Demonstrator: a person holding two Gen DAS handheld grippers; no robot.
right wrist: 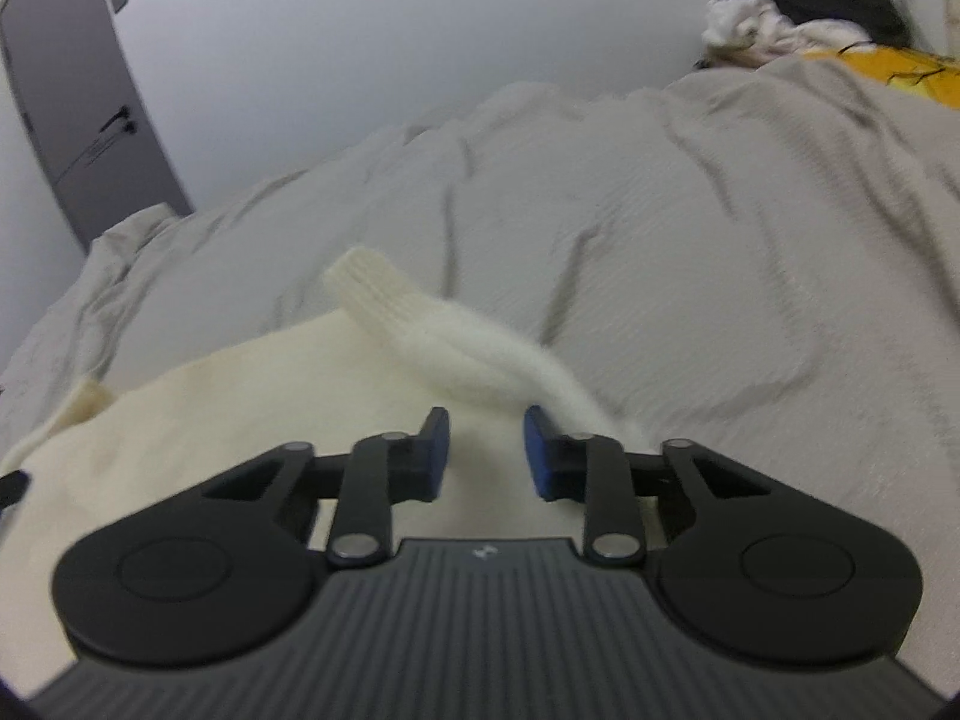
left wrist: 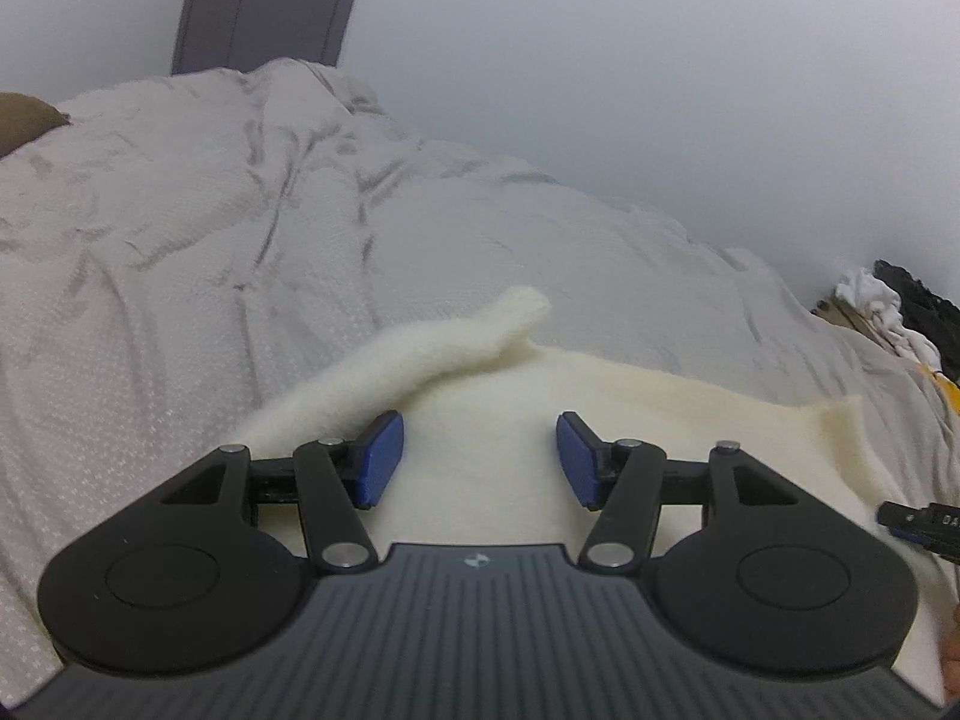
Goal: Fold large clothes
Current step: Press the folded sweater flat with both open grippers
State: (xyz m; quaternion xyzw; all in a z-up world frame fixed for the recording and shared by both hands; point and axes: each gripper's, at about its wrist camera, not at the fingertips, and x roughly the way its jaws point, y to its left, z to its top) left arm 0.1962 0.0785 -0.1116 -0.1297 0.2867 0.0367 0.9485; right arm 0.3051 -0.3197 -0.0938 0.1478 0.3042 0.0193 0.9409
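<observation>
A cream knit sweater point(left wrist: 600, 414) lies spread on a bed, one sleeve point(left wrist: 456, 342) folded in across its body. My left gripper point(left wrist: 480, 457) hovers over the sweater's body, its blue pads wide apart with nothing pinched. In the right wrist view the same sweater point(right wrist: 240, 414) has its other sleeve point(right wrist: 432, 324) lying inward, ribbed cuff up. My right gripper point(right wrist: 486, 453) sits over the base of that sleeve with a narrow gap between its pads, and only fabric lying beneath shows through. A tip of the right gripper point(left wrist: 918, 522) shows at the left view's right edge.
The bed is covered by a rumpled light grey duvet point(left wrist: 240, 228). A pile of white and dark clothes point(right wrist: 792, 18) and a yellow cloth point(right wrist: 888, 69) lie at its far corner. A grey door point(left wrist: 270, 6) stands in the wall behind, and a brown pillow point(left wrist: 24, 117) is at the left.
</observation>
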